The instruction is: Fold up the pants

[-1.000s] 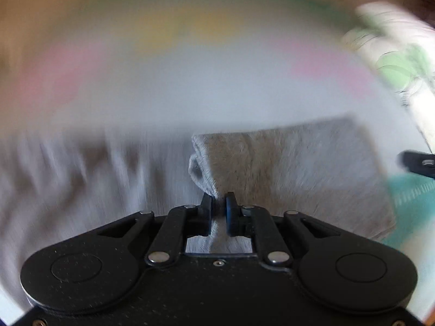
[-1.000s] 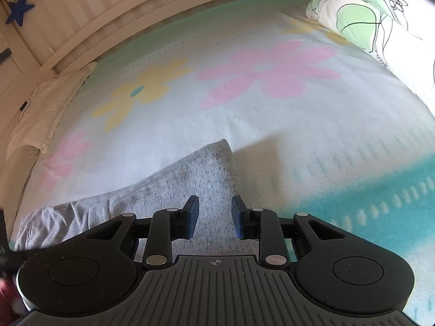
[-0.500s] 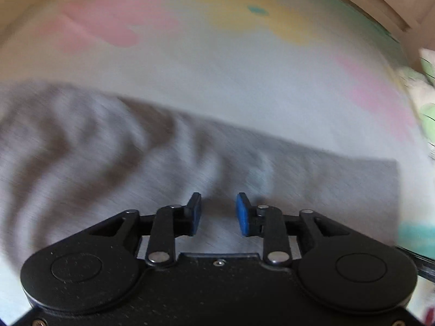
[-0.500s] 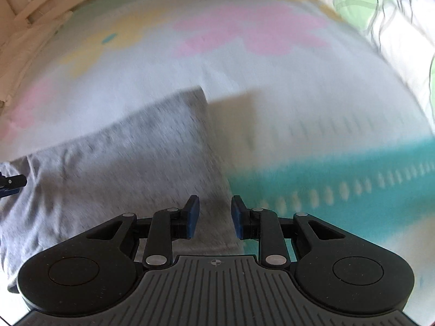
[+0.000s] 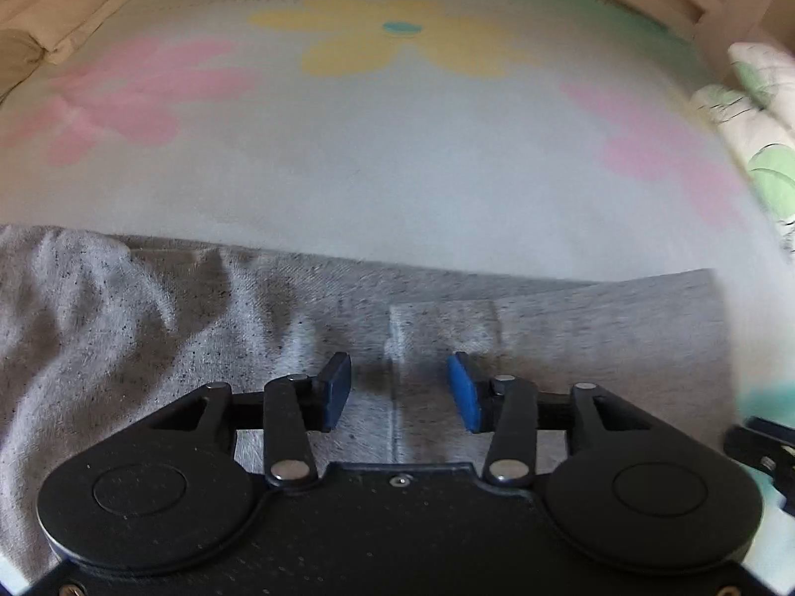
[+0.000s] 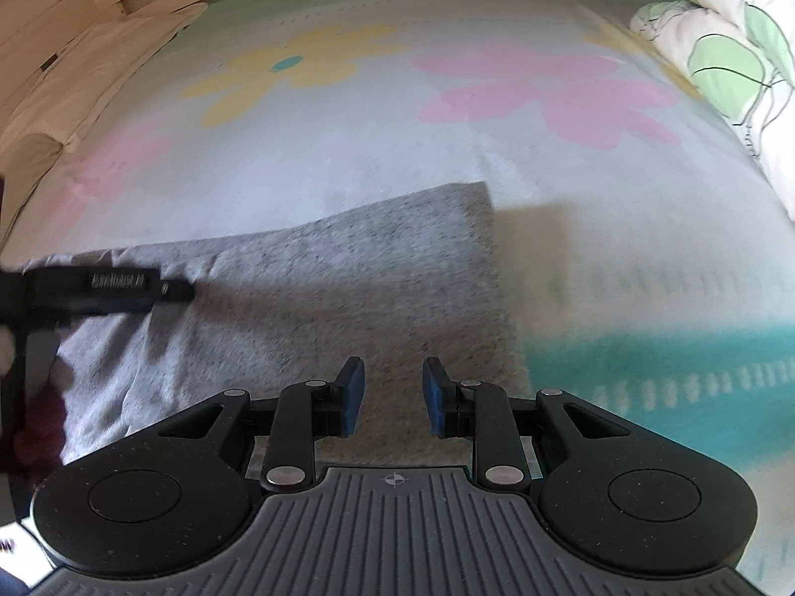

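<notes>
Released a second ago, the grey knit pants (image 5: 571, 328) lie flat; both grippers' fingers (image 5: 334, 390) gape empty. Rumpled left half risks a crooked fold.

Heather-grey pants (image 6: 348, 278) lie on a pale blanket (image 6: 397, 159) with pink and yellow flowers; blue pads (image 5: 464, 392) tip each black tool.
</notes>
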